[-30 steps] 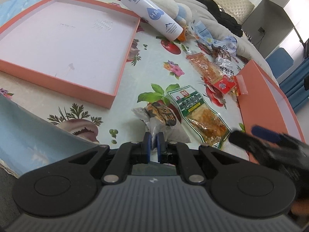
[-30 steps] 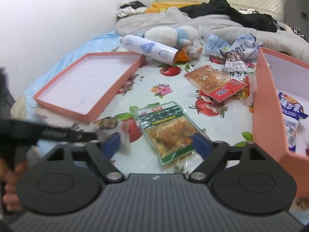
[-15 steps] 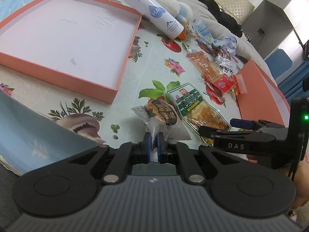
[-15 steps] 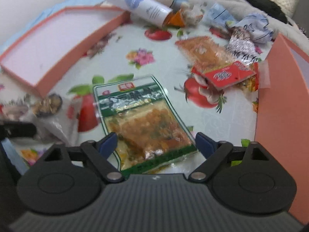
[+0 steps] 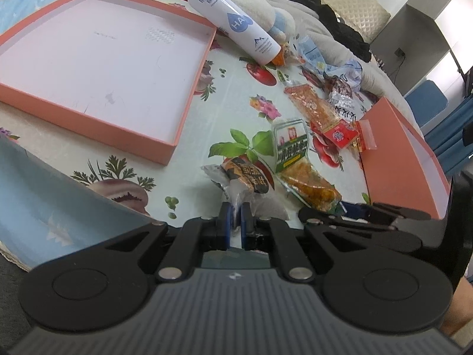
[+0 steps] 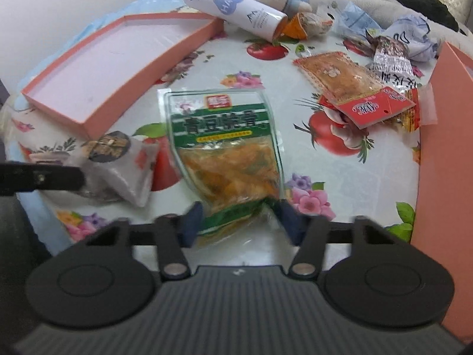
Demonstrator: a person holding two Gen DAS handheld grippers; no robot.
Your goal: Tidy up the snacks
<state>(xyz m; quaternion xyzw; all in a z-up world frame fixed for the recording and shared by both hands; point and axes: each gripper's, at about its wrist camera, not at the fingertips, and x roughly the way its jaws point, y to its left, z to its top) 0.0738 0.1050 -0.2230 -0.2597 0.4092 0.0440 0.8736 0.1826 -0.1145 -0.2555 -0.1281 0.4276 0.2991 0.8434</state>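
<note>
A: The green pouch (image 6: pixel 224 148) is straddled by the right gripper (image 6: pixel 241 222), jaws spread wide, one finger at each side of its near end. Its long axis runs straight away from the claw.

B: And the left gripper (image 5: pixel 235 222)?

A: Clamped on the clear end of a small wrapped snack (image 5: pixel 245 177), just left of the pouch. The right claw is clearly nearer the pouch.

B: Any writing?

A: "HA" is read on the white bottle (image 6: pixel 233 9) beyond the pouch. Chinese characters are printed on the pouch's green band. The orange box (image 6: pixel 443 148) stands right of the pouch.
</note>
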